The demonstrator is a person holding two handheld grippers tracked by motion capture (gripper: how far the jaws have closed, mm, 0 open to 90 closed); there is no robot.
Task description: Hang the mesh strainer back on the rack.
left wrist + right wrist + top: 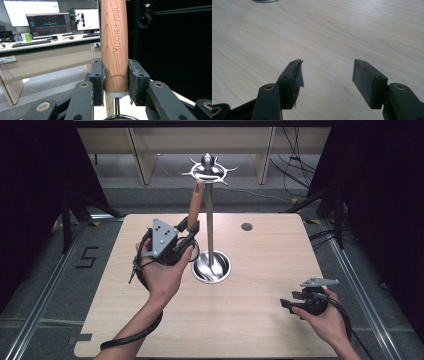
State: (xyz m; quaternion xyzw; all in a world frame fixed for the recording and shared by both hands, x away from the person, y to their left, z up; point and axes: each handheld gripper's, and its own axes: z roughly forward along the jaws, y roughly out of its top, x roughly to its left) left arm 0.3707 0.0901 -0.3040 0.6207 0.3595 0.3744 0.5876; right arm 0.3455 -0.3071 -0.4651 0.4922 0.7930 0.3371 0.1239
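The left gripper (187, 231) has its fingers (98, 82) clamped on the wooden handle (115, 45) of a kitchen tool, which stands nearly upright between them, its top rising toward the hooked ring of the metal stand (209, 210) just beside it. A thin metal shaft runs down from the handle below the fingers. The right gripper (287, 304) rests low over the table (260, 270), well apart, its fingers (292, 80) spread wide with only bare wood between them
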